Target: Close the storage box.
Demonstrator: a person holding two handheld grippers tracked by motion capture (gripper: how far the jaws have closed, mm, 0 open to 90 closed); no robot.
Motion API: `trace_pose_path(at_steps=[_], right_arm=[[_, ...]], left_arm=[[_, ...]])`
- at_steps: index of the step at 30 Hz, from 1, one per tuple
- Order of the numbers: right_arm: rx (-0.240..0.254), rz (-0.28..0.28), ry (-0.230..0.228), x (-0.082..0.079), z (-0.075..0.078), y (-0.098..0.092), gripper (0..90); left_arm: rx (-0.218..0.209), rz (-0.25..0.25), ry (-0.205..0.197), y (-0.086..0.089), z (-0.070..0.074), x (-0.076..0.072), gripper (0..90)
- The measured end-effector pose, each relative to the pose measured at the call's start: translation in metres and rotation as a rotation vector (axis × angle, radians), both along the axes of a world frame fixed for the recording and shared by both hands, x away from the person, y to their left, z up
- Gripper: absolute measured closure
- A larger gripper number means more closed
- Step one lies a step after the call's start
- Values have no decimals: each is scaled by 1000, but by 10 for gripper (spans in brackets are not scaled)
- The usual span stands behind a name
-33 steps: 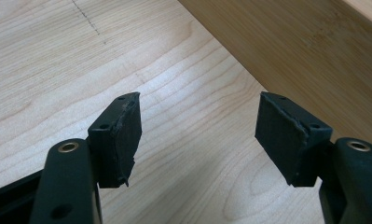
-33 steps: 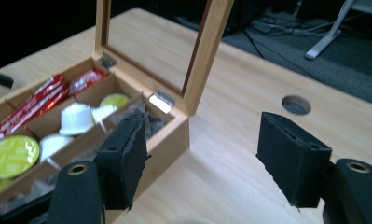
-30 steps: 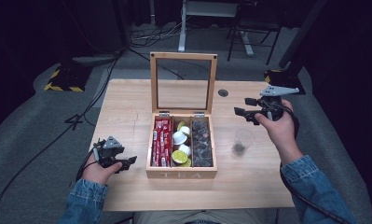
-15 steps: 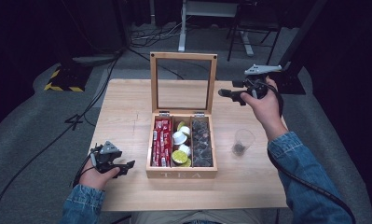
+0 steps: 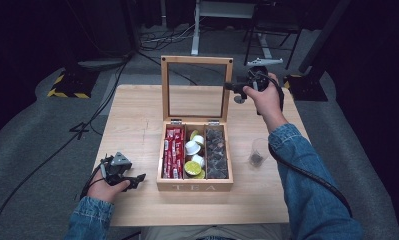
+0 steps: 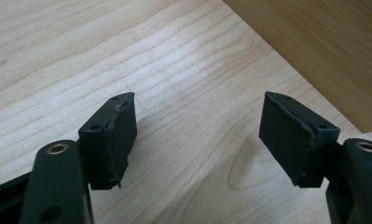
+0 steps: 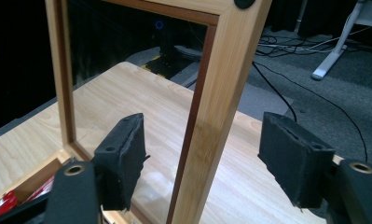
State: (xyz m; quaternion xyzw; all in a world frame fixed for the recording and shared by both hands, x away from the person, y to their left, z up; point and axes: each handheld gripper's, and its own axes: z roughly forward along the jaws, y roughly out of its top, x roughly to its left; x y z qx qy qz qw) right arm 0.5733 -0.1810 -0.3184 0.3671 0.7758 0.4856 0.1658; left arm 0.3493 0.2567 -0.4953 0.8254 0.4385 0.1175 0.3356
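A: From the high view, where is the right gripper (image 5: 230,87)?

B: Up at the lid (image 5: 197,88) of the tea box (image 5: 195,187), at its right edge.

A: Its own view shows more: jaws spread either side of that frame (image 7: 211,116), not touching.

B: The left gripper (image 5: 137,178) rests near the table's (image 5: 137,120) front-left corner, jaws released over bare wood.

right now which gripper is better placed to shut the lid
Right. The right gripper is open with the lid frame's side between its jaws. The left gripper rests open on the table, beside the box front.
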Motion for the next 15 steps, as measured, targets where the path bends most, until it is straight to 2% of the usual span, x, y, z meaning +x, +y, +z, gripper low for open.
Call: trace_pose_path(at_steps=[5,15], right_arm=[[-2,-6,3,8,-4,5,338],[-40,-1,8,20,-13,15,392]], left_arm=[[-4,-3,-7,0,-1,1,276],[21,-16,-33,-3,-3,1,254]])
